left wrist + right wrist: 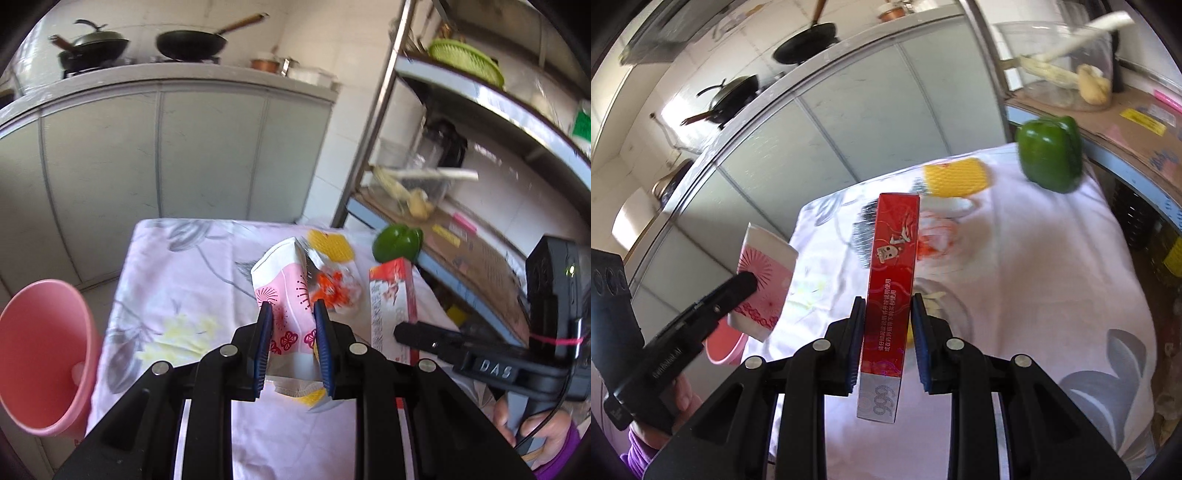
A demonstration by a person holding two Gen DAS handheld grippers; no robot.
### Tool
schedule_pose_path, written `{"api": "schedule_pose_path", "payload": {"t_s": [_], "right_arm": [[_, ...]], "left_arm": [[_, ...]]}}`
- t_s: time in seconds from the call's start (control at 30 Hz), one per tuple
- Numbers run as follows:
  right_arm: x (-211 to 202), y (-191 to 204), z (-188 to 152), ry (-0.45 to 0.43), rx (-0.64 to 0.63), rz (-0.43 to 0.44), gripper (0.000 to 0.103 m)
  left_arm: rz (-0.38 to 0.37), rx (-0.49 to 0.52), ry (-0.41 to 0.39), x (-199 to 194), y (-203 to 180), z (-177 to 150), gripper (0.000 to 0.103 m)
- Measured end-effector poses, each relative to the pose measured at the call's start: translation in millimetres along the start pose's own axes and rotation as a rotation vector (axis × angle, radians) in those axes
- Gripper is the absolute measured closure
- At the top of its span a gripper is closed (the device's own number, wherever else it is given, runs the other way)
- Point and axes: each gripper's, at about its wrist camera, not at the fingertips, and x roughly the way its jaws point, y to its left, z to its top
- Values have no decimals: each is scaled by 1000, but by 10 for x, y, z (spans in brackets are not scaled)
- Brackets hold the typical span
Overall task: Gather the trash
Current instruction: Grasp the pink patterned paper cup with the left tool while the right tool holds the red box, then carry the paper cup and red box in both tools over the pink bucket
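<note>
My left gripper [291, 310] is shut on a crushed pink and white paper cup [286, 295], held above the table; the cup also shows in the right wrist view [762, 280]. My right gripper [884, 306] is shut on a long red box [892, 288], held upright above the table; the box also shows in the left wrist view [393, 295]. An orange and white wrapper [334, 288] lies on the floral tablecloth [177, 295] behind the cup. A pink bin [44, 354] stands at the table's left edge.
A green bell pepper [1049, 153] and a yellow corn piece [956, 177] lie at the table's far side. A metal shelf [480, 99] with a glass bowl [1060, 62] stands right. Grey cabinets [147, 147] with woks on top stand behind.
</note>
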Motion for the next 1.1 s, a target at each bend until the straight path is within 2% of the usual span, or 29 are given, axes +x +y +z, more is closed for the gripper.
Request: {"api": "schedule_pose_path", "payload": {"t_s": [0.33, 0.73, 1.1], "right_arm": [[36, 470, -36, 4, -112, 27, 77], [173, 1205, -30, 28, -272, 97, 77], [382, 1873, -19, 59, -393, 193, 77]], "left_arm": [[76, -33, -105, -449, 252, -47, 81], [179, -155, -150, -717, 818, -138, 81], [277, -224, -217, -1009, 1269, -140, 81]]}}
